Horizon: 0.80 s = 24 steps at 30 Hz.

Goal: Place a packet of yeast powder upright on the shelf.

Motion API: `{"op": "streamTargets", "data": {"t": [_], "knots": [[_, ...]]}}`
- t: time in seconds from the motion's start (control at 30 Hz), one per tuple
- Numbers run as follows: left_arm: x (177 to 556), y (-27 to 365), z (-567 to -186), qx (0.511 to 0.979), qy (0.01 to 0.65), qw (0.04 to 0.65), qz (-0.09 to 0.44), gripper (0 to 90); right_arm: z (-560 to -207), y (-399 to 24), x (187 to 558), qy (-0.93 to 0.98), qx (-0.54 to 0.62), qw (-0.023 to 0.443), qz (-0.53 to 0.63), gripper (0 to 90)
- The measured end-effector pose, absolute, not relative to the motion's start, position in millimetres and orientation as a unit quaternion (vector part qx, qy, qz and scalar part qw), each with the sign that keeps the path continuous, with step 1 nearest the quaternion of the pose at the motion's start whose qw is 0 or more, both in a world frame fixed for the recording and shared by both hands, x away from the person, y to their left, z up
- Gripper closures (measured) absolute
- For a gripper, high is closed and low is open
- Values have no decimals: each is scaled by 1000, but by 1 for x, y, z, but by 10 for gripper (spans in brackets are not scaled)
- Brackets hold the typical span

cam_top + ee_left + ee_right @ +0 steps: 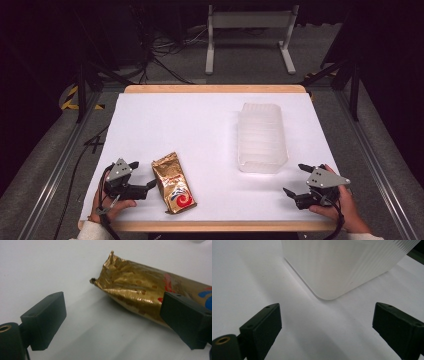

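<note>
**Approach phase: L gripper lining up on gold pouch, nothing held yet**

Near edge, lower left of high view: left gripper [142, 174] sits low over the table [200, 125], person's hand wrapped round its rear, wrist near the wooden front lip. Jaws spread wide, empty. In left gripper view the gold foil pouch [140, 293] fills the upper right; one jaw overlaps the pouch's long side in the frame, the other stands apart over bare white. Can't tell if that jaw touches foil.

Lower right of high view: right gripper [299, 179] also low, hand behind it, jaws spread, empty. Right gripper view shows only white tabletop btwn the jaws, w/ a rounded corner of the ribbed translucent bin [342, 267] at top centre, apart from both jaws.

Pouch lies flat in high view, lower centre-left [173, 182], crimped top end pointing up-frame, just beside L gripper. Bin [262, 137] farther off, centre-right, well apart from pouch.

Judgement: step = pre-grasp on pouch. Next move needs L jaws shifted so the pouch edge sits btwn them, then closed; foil is thin & slippery, so bite on the crimped end prob. safest. R gripper looks placed to steady the bin.
</note>
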<state>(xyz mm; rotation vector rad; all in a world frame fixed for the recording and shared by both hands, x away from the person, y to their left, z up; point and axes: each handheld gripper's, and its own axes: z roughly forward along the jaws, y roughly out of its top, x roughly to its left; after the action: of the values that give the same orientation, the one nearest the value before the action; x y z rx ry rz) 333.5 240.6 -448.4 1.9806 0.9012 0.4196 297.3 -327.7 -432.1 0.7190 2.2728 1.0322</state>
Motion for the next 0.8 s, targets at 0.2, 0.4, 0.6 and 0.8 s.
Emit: {"op": "streamTargets", "data": {"t": [0.2,0.4,0.6,0.8], "knots": [[343,231,-447,798,364,454,159,78,-433,-328,298,844,268,267,381,92],[354,224,-447,794,382,448,152,74,-433,-328,298,843,268,266,383,92],[370,212,-451,795,402,433,136,75,-432,-327,298,843,266,266,383,92],[380,205,-457,795,420,426,96,96,-433,-327,297,844,265,264,383,92]]}}
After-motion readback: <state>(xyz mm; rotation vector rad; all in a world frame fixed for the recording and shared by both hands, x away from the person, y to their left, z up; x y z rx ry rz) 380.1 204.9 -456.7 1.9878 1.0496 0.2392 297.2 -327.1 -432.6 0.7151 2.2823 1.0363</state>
